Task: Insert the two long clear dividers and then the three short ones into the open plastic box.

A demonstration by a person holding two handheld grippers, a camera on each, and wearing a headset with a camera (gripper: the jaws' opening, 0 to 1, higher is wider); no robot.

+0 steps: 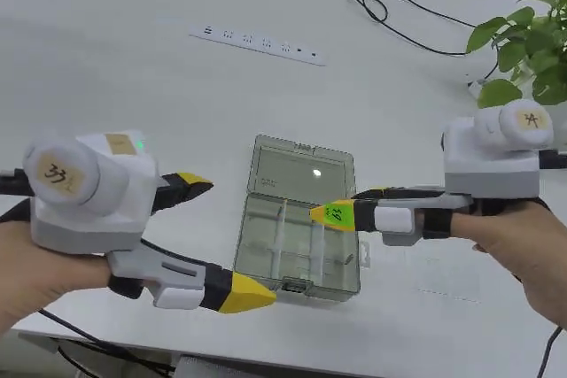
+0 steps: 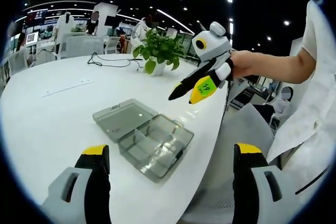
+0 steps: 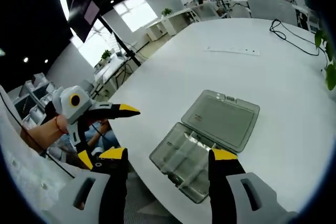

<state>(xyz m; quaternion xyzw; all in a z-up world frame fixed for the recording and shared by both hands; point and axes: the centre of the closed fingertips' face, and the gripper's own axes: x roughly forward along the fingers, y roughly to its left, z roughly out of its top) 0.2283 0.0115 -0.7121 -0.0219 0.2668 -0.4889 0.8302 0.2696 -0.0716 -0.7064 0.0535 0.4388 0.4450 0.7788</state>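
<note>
White desk (image 1: 124,86) surface is spreading across the head view. We are seeing a power strip (image 1: 260,45) lying near the top centre, a black cable (image 1: 390,8) looping at the upper right and a potted plant (image 1: 530,42) leaning in at the right edge. The open plastic box (image 1: 301,173) is sitting on the desk at the lower centre, with its lid lying flat toward the top of the frame. Clear dividers (image 1: 280,229) are standing inside its tray, though we cannot tell how many. At the lower left the left claw (image 1: 220,241) is hovering released, its jaws spread wide around nothing, just left of the box. The right claw (image 1: 347,204) is reaching in from the right, and its yellow tip is overlapping the tray's upper right corner in the frame. We cannot tell whether it is touching.

In the left gripper view we are looking along the left claw's two wide-apart jaws, and nothing is sitting between them. The box is lying on the desk at the centre of the frame. The right claw is hanging above it at the upper right, with the plant showing behind.

In the right gripper view the right claw's own jaws are rising from the bottom, parted and grasping nothing. The box is lying just above them, its lid toward the upper right. The left claw is coming in from the left with its jaws spread.
</note>
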